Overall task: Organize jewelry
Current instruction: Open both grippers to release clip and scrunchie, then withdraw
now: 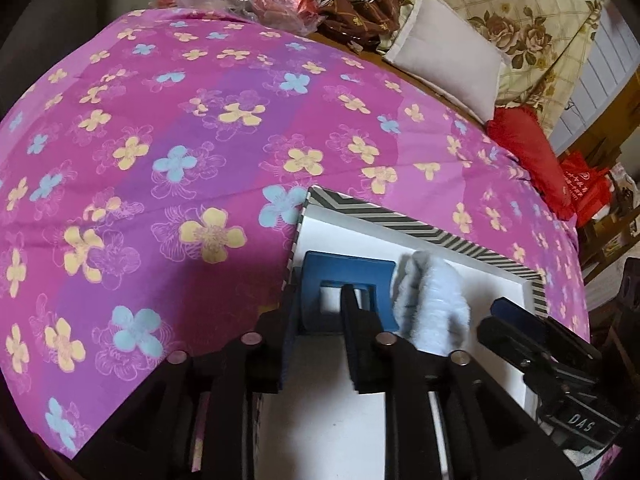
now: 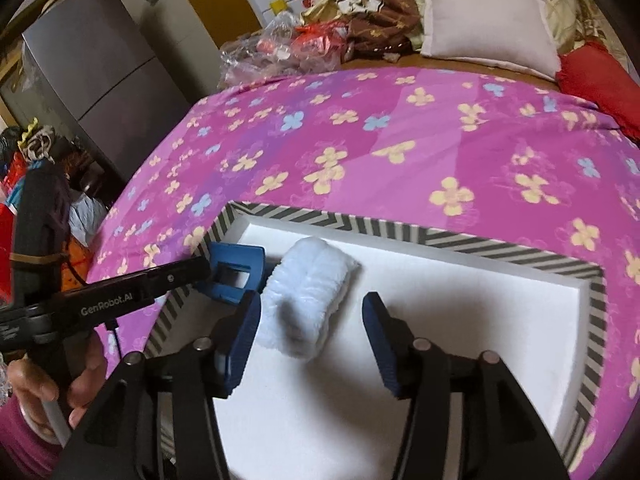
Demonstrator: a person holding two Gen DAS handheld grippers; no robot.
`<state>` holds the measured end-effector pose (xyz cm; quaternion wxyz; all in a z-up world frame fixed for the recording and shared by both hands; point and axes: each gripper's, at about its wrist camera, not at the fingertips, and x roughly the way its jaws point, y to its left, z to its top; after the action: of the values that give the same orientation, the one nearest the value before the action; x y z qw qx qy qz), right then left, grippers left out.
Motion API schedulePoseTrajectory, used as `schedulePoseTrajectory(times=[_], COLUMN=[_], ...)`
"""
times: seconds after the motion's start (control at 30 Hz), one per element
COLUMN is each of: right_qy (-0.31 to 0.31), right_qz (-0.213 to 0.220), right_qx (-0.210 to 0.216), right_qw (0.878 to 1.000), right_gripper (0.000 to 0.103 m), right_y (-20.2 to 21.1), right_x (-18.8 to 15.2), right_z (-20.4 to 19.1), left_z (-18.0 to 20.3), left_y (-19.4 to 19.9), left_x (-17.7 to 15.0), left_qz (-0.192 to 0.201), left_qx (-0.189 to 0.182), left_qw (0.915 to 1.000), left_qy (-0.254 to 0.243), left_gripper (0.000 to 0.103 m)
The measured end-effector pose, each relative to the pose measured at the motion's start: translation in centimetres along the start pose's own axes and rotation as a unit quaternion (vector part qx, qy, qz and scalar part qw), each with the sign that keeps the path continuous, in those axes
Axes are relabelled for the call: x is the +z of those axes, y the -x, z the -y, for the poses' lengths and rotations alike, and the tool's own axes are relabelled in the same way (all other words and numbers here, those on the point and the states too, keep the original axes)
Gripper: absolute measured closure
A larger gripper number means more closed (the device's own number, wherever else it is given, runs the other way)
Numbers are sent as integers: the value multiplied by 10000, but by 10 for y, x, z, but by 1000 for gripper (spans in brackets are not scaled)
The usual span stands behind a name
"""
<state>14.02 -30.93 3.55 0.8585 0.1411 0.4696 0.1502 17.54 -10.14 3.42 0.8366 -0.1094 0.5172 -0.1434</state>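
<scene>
A white tray with a black-and-white striped rim [image 1: 404,224] [image 2: 400,232] lies on the pink flowered bedspread. In it are a blue rectangular hair claw clip [image 1: 348,272] [image 2: 236,268] and a fluffy pale-blue hair piece [image 1: 432,300] [image 2: 308,300] beside it. My left gripper [image 1: 320,300] is closed on the clip's left side at the tray's left corner; it shows in the right wrist view [image 2: 204,268]. My right gripper [image 2: 312,320] is open, its fingers on either side of the fluffy piece's near end; its tip shows in the left wrist view [image 1: 508,316].
The pink flowered bedspread [image 1: 180,140] [image 2: 400,140] covers the bed. A white pillow [image 2: 484,20], a red cushion [image 2: 600,80], crumpled clothes and plastic bags [image 2: 280,48] lie at the far end. A grey fridge [image 2: 100,60] stands to the left.
</scene>
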Motion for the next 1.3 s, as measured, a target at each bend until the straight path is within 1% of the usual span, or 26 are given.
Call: schedulePoseTrajectory(times=[0.07,0.1,0.23,0.4,0.5,0.6,0.67,0.8,0.9,1.0,1.1,1.17,1.23,1.3], right_qy=[13,25,65,68,6,-35,-51,-183,-190,-65,-103,-134,-110,-45], right_qz=[55,90,197,395,508,601,646,685,870,1013,1094,1089,1030,937], right_qx=[2,-1,-23,-38,-99,-158,-144,-106,6,-93,-76,-55,-84,-152], right_qw=[10000,10000,9998,9992,9987,9981,9978,9974,9960,9948,9939,9939,9946,9955], right_gripper=[48,47,39,32,30,27,26,26,26,26,26,25,18,18], right_y=[10,18,41,72,89,103,112,125,136,144,151,153,154,154], right_x=[-3,-6,-19,-42,-59,-76,-88,-110,-128,-143,-156,-162,-170,-178], right_z=[-1,-3,-13,-26,-32,-38,-41,-40,-42,-48,-50,-50,-51,-52], left_z=[3,4,7,10,11,12,13,11,9,11,12,14,15,15], left_y=[9,13,32,58,71,80,86,99,109,117,123,126,129,132], left_x=[-4,-6,-18,-41,-59,-78,-89,-108,-120,-133,-145,-155,-163,-171], left_qz=[61,96,204,375,434,449,492,559,658,709,746,787,795,819], left_qx=[1,25,129,379,475,568,656,746,848,909,926,961,969,973], left_qw=[10000,9999,9996,9979,9968,9959,9949,9938,9925,9913,9905,9894,9889,9885], left_qy=[-23,-44,-165,-371,-465,-537,-591,-598,-589,-633,-693,-752,-794,-820], left_gripper=[74,73,72,72,72,72,72,72,72,72,72,72,72,72])
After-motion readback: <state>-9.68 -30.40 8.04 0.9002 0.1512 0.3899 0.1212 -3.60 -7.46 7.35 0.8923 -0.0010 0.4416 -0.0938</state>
